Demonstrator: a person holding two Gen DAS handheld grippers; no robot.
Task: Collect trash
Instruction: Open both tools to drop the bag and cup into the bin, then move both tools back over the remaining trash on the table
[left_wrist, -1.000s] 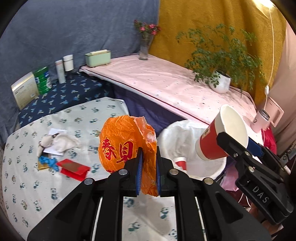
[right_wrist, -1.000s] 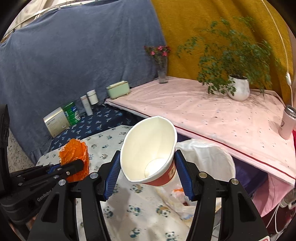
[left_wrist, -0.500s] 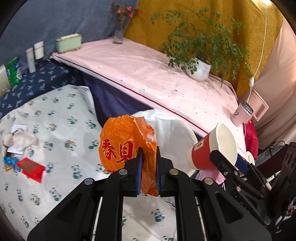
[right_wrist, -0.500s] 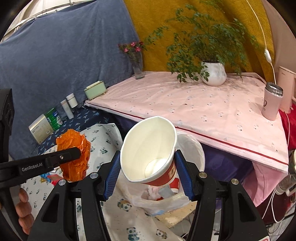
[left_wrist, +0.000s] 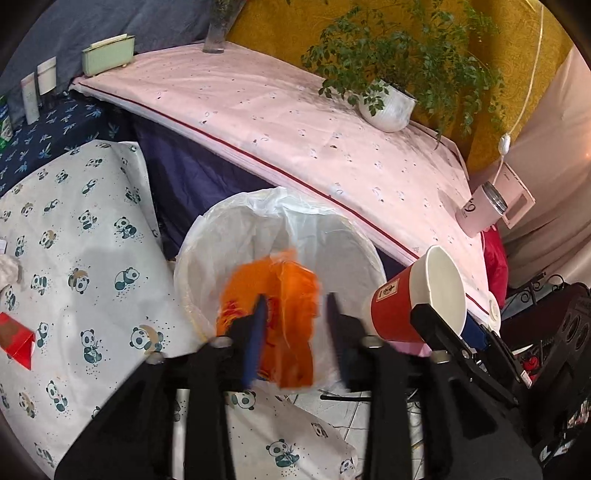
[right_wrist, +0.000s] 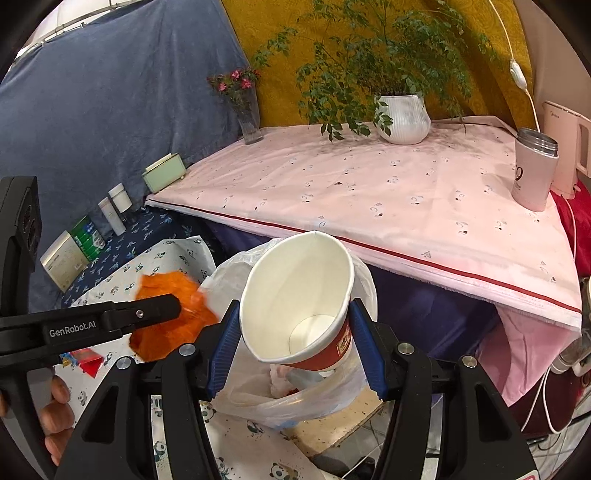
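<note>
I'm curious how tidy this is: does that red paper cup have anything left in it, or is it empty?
Empty. The right wrist view looks straight into the red paper cup, tipped on its side in the right gripper; only its clean white bottom shows.

The left gripper (left_wrist: 295, 317) tilts steeply down, its jaws just opening, pads apart. The right gripper (right_wrist: 295, 332) tilts down too, jaws clamped wide. A hand (right_wrist: 55, 417) holds the left handle.

orange wrapper (left_wrist: 273, 295): crumpled, blurred, over the bin's mouth
paper cup (right_wrist: 306, 299): red, white inside, tipped sideways, squeezed oval
bin (left_wrist: 207, 266): white-lined, open
</note>
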